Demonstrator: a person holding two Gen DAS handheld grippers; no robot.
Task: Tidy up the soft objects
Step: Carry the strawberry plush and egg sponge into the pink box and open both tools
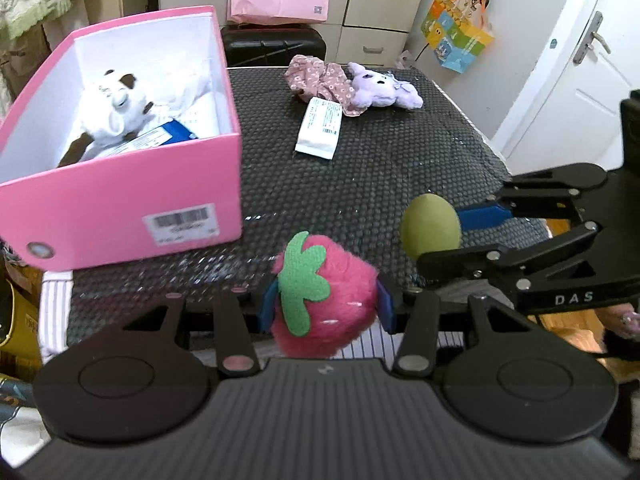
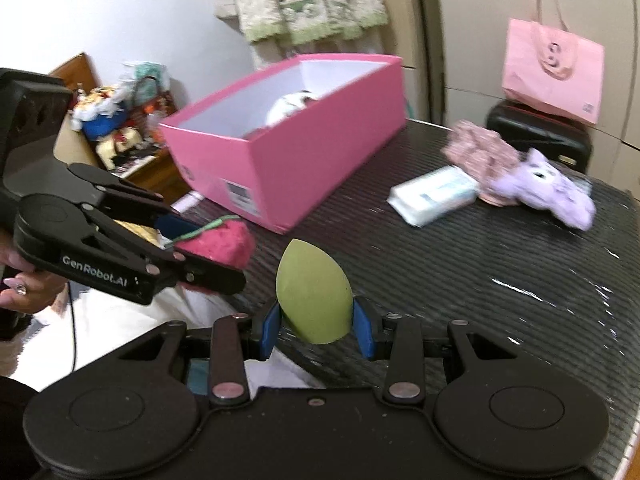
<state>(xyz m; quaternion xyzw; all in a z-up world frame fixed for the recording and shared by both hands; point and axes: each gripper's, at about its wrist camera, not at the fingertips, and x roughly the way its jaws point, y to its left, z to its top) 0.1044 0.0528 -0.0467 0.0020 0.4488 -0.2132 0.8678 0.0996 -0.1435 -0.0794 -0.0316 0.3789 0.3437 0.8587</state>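
Carrying one soft toy apiece, two hand-held grippers hang over the near edge of a dark mat (image 1: 400, 168), both angled toward a pink box (image 1: 120, 208). The left gripper (image 1: 326, 308) has its blue pads pressed into the sides of a plush strawberry (image 1: 324, 304), narrowed to the toy's width, the leaf cap facing the camera. The right gripper (image 2: 316, 326) pinches a green egg-shaped sponge (image 2: 314, 296) by its broad base, leaving the tip free; it seems a hold that should let go cleanly over the box.

The box stands open at the mat's left side and already holds a white plush dog (image 1: 114, 112) atop some packets, so it is likely the collecting bin. Well apart at the far side, a purple plush (image 1: 382, 88), a floral scrunchie (image 1: 320, 78) and a white packet (image 1: 320, 128) lie touching, apparently awaiting their turn.
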